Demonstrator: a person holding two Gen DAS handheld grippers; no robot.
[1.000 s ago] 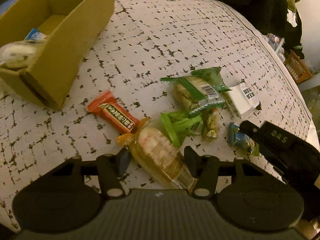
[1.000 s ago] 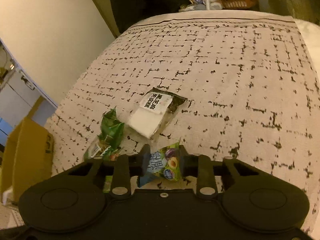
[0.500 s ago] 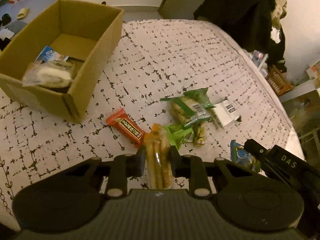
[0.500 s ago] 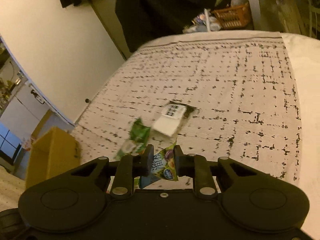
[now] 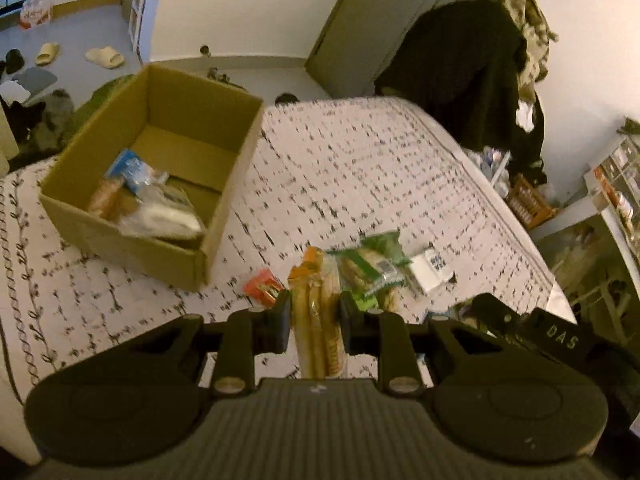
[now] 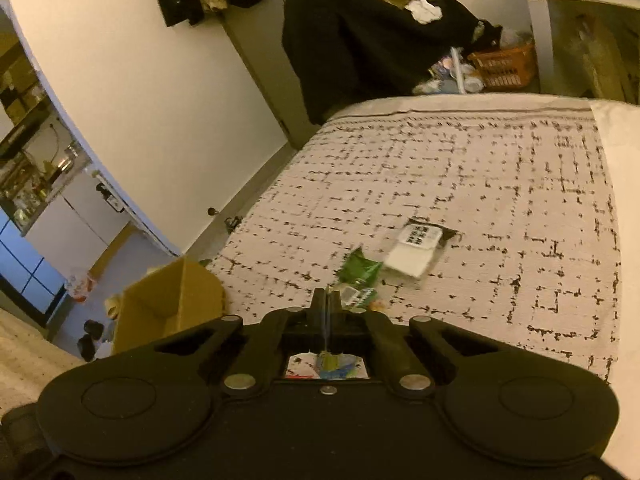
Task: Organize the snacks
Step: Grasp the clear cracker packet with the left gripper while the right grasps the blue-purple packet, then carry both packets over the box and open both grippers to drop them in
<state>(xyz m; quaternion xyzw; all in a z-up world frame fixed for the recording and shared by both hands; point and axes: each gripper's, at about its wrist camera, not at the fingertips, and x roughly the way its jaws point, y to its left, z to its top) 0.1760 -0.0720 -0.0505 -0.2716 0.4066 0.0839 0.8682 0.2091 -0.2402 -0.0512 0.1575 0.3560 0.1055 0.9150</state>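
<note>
Biscuit pack (image 5: 316,316) clamped in left hand-held gripper (image 5: 314,316).

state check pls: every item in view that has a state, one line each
left tongs: shut on cracker pack
cracker pack: gripped, lifted off bed
right tongs: shut on blue-green packet
blue-green packet: pinched by a thin edge, hanging below
cardboard box: open-topped, a few snacks inside
red bar: lying loose on bed
green packs: loose on bed
white packet: loose on bed

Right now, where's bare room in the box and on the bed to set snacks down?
The far half of the box is bare; its near end holds packets. The bed lies bare beyond the white packet. The snack pile is crowded.
</note>
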